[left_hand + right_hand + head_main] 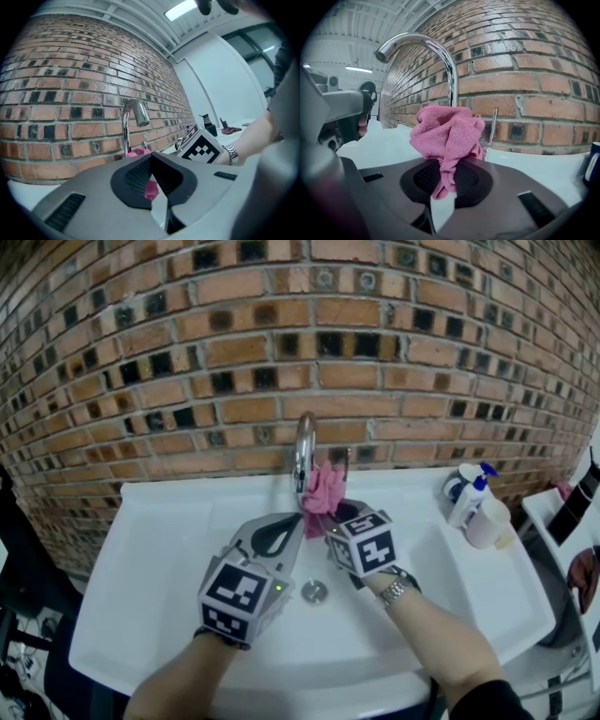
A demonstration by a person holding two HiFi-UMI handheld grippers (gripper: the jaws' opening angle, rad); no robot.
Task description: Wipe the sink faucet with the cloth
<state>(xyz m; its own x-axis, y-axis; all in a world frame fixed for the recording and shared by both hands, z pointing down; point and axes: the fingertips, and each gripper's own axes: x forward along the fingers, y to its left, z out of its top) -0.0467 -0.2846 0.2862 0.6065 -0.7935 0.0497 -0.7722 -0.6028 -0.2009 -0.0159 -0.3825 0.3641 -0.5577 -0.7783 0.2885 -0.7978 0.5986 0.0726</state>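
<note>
A chrome gooseneck faucet [305,448] [440,49] [127,124] rises at the back of the white sink [159,559]. A crumpled pink cloth [324,491] [447,133] bunches against the lower part of its stem. My right gripper [330,518] [443,177] is shut on the cloth's hanging lower end, just right of the stem. My left gripper [297,521] [151,161] is shut and points at the faucet base, beside the cloth. A small pink bit [151,188] shows between its pads; I cannot tell what it is.
A thin chrome lever [493,125] stands right of the stem. The drain [315,592] lies under my hands. A blue-capped pump bottle [469,493] and a white cup [487,521] stand on the sink's right rim. A brick wall [394,381] closes the back.
</note>
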